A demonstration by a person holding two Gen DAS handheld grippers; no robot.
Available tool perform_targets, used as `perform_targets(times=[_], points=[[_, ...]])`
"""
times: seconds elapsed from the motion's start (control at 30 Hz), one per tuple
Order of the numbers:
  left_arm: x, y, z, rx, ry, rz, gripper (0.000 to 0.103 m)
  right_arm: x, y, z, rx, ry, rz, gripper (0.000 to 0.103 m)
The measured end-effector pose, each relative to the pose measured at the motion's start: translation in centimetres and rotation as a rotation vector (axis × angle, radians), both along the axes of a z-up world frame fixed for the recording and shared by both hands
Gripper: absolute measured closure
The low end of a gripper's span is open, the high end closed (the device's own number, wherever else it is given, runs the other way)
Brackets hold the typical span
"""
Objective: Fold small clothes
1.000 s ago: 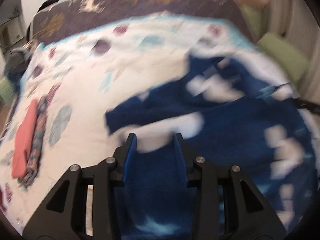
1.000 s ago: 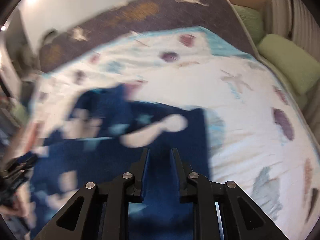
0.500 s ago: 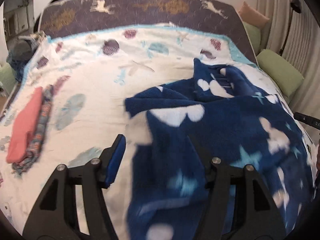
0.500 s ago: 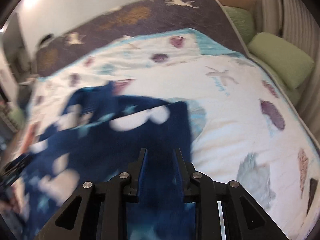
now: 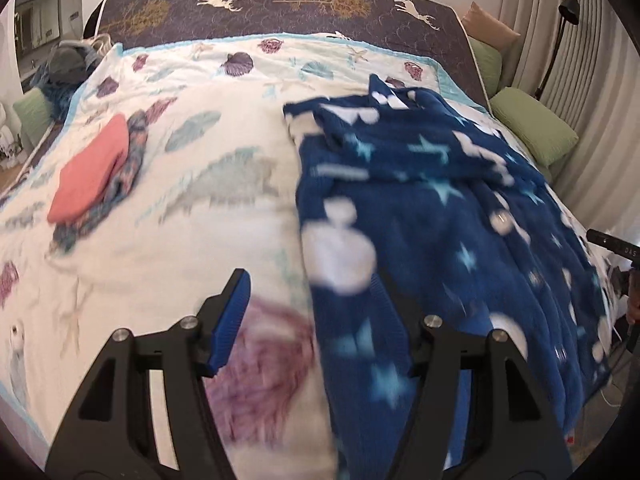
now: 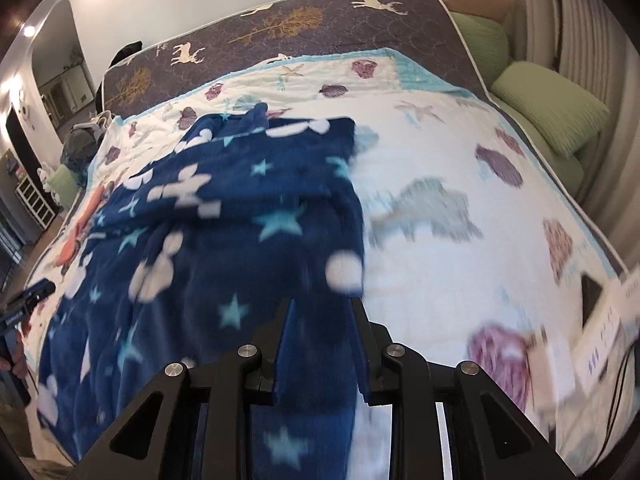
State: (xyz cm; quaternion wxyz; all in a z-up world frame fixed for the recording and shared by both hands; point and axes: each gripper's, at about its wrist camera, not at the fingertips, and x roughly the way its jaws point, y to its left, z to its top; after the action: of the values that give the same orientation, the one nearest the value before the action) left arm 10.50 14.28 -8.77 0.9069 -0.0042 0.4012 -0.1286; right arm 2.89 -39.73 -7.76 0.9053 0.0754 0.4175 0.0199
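Observation:
A dark blue fleece garment [image 5: 420, 200] with white clouds and pale stars lies spread over the right half of the bed in the left wrist view. My left gripper [image 5: 310, 316] stands open and wide at the near edge. The fleece's left border drapes over its right finger, and the left pad [image 5: 232, 320] touches only air above the bedspread. In the right wrist view the same fleece [image 6: 224, 208] covers the left of the bed. My right gripper [image 6: 320, 340] is shut on its near right corner, and blue cloth fills the narrow gap.
A white bedspread [image 5: 180, 240] with shell prints covers the bed. A folded coral cloth [image 5: 92, 172] and a patterned one [image 5: 134, 148] lie stacked at the left. Green pillows [image 6: 552, 108] line the right side. A white box [image 6: 608, 320] sits at the near right corner.
Both grippers drew back toward the near edge of the bed, stretching the fleece out flat. The left jaws went from gripping the cloth to standing wide apart.

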Motion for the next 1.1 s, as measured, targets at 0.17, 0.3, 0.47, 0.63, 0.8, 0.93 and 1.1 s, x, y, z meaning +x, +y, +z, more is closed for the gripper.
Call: perform_targets(times=[0.17,0.3,0.47,0.63,0.8,0.93,1.1], points=[[-4.3,0.4,-0.9,-0.023,0.016,-0.007,0.039,-4.4,-0.2,-0.9,0.02,0.01,-0.004,0.069],[-7.2,0.4,-2.1,-0.021,0.041,-0.026,0.038,-8.0,-0.5,-1.9,0.041,0.016,-0.011,0.063],[-9.7,0.3,-3.4,-0.064,0.074,-0.043,0.038,-12.1,-1.3,-4.0,0.123,0.054,-0.017,0.056],[-11.8,0.3,-4.0,-0.08,0.08,-0.058,0.038,-15.2,-1.5,-5.0,0.174,0.056,-0.006,0.052],[-12.9,1.0,-4.3,-0.117,0.087,-0.063,0.038,-16.7,-1.6,-5.7,0.232,0.062,-0.007,0.049],[-13.4,1.0,-4.5,-0.141,0.091,-0.076,0.039,-17.0,-1.3,-6.2,0.24,0.066,-0.016,0.048],[-14.0,0.4,-4.4,-0.166,0.097,-0.119,0.078,-17.1,0.1,-6.2,0.185,0.072,0.002,0.065]])
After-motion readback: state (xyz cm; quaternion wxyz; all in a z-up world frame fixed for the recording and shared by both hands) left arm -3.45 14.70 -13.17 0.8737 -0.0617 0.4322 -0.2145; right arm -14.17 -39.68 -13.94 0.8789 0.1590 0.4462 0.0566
